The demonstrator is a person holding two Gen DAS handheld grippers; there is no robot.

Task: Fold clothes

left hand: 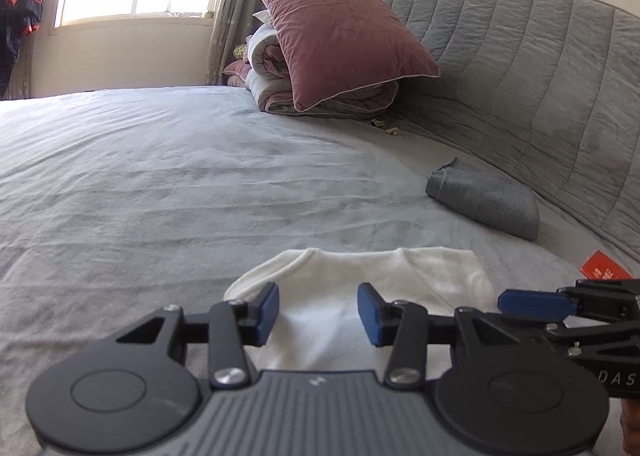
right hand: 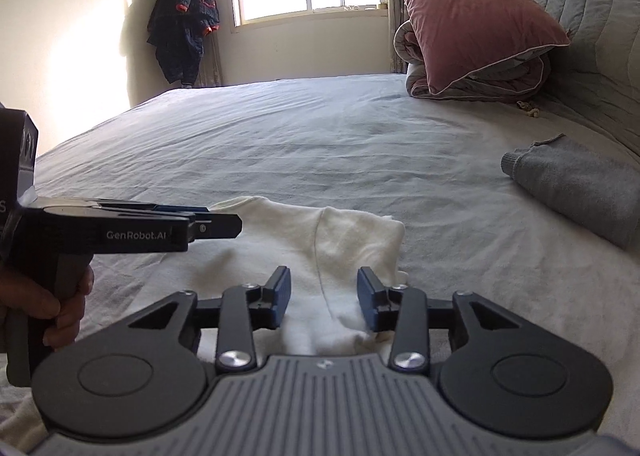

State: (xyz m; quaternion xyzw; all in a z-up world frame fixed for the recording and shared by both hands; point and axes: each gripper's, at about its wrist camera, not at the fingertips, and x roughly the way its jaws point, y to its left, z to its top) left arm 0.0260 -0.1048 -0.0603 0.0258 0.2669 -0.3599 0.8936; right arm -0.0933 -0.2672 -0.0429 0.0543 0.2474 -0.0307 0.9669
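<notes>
A white garment (left hand: 400,280) lies partly folded on the grey bed sheet (left hand: 160,176), close in front of both grippers. My left gripper (left hand: 318,312) stands open over its near edge, blue pads apart, the cloth lying loose below them. My right gripper (right hand: 323,298) is also open; a raised fold of the white garment (right hand: 340,232) sits between its pads without being pinched. From the right wrist view the left gripper (right hand: 236,224) shows side-on at the left, held by a hand (right hand: 60,304). In the left wrist view the right gripper (left hand: 520,302) enters from the right.
A folded grey garment (left hand: 488,200) lies to the right near the quilted grey headboard (left hand: 520,76). A pink pillow (left hand: 340,36) rests on a rolled duvet (left hand: 320,92) at the far end. An orange tag (left hand: 602,270) lies at right. A dark jacket (right hand: 184,16) hangs by the window.
</notes>
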